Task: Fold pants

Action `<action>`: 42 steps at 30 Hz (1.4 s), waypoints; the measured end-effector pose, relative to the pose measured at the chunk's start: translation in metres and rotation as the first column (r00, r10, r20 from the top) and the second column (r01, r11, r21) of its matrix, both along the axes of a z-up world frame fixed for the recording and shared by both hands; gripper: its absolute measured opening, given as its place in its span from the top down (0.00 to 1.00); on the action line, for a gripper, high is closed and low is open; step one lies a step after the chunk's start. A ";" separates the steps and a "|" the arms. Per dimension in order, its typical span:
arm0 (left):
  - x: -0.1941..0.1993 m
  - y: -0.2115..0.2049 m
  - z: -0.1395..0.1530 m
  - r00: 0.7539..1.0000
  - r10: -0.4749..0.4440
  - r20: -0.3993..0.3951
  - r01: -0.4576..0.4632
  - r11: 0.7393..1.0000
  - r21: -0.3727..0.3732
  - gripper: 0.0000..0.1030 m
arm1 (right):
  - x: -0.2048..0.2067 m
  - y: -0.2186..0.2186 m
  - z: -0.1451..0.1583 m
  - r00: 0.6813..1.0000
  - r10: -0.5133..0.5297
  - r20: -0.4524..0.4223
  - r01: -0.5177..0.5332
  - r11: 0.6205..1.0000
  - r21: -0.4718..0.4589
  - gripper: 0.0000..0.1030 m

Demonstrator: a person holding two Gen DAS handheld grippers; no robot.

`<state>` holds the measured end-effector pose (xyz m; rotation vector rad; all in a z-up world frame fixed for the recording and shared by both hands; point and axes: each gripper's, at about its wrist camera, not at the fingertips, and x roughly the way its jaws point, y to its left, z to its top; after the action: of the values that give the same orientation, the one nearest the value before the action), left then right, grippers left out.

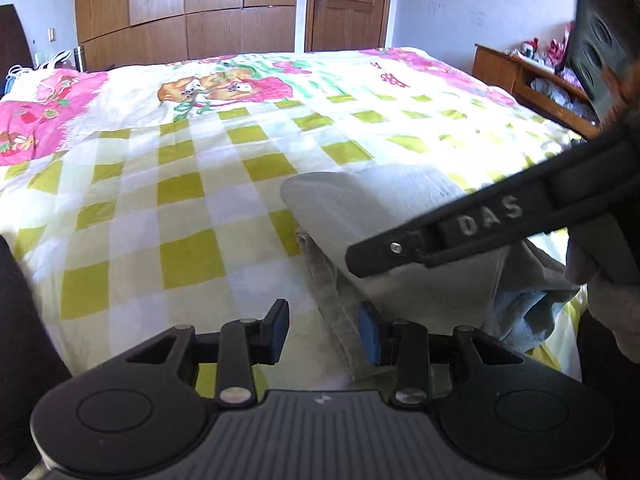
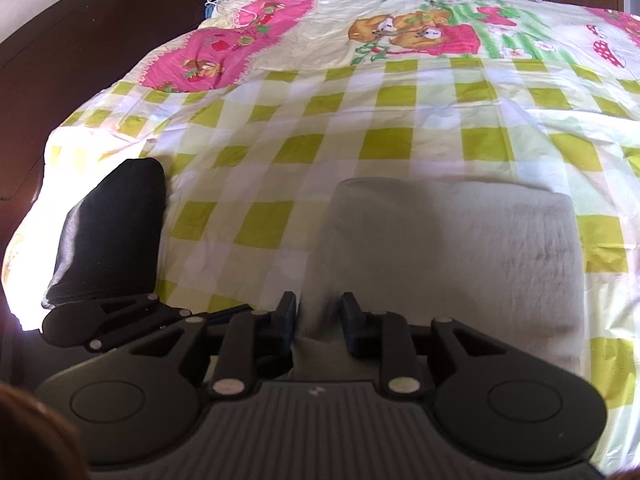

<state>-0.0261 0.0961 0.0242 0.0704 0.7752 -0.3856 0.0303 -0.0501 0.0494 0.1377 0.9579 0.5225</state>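
Light grey pants (image 1: 360, 216) lie folded into a thick rectangle on the checked bedspread; they also show in the right wrist view (image 2: 448, 256). My left gripper (image 1: 324, 332) is open at the folded stack's near left corner, its right blue pad (image 1: 370, 334) against the lower layer's edge. My right gripper (image 2: 319, 316) has its jaws partly closed around a ridge of the grey fabric at the near edge. The right gripper's body (image 1: 472, 228) crosses above the pants in the left wrist view.
The bed (image 1: 200, 168) has a yellow-green checked and pink cartoon cover. A black folded garment (image 2: 108, 232) lies at the bed's left edge. A wooden wardrobe (image 1: 188, 8) and door (image 1: 348, 0) stand behind; a wooden shelf (image 1: 532, 80) is at right.
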 end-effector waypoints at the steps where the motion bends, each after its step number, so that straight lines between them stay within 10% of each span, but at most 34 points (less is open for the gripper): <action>1: 0.000 0.002 0.001 1.000 0.006 -0.001 -0.006 1.000 0.008 0.50 | -0.002 0.000 0.002 1.000 0.007 0.003 -0.007 1.000 0.003 0.73; 6: 0.005 0.020 -0.003 0.998 0.056 -0.012 -0.055 0.996 0.074 0.50 | -0.021 -0.019 0.012 0.999 0.015 0.035 -0.015 1.000 -0.009 0.69; 17: 0.032 -0.010 0.030 0.996 0.008 0.090 -0.004 0.999 -0.044 0.50 | -0.014 -0.050 0.010 0.993 -0.020 0.114 0.022 1.000 -0.015 0.66; 24: 0.066 -0.054 -0.026 0.997 -0.074 0.027 0.067 0.980 0.186 0.48 | -0.042 -0.061 -0.022 0.994 0.044 0.103 -0.024 0.982 -0.188 0.65; 27: 0.072 -0.050 -0.038 0.998 -0.055 0.000 0.054 0.982 0.179 0.43 | -0.053 -0.062 -0.047 0.999 0.037 0.001 -0.037 0.988 -0.148 0.65; 36: 0.028 -0.046 0.012 0.994 -0.056 0.088 0.044 0.991 0.130 0.43 | -0.065 -0.100 -0.011 0.978 -0.084 0.189 0.113 0.983 -0.148 0.65; 42: 0.014 -0.063 -0.024 0.994 -0.106 -0.028 0.110 0.953 0.281 0.43 | -0.051 -0.115 -0.044 0.989 -0.126 0.079 0.141 0.965 -0.222 0.66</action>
<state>-0.0117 0.0327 0.0007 0.3803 0.8376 -0.3768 -0.0206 -0.1648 0.0058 -0.0203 0.9317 0.2887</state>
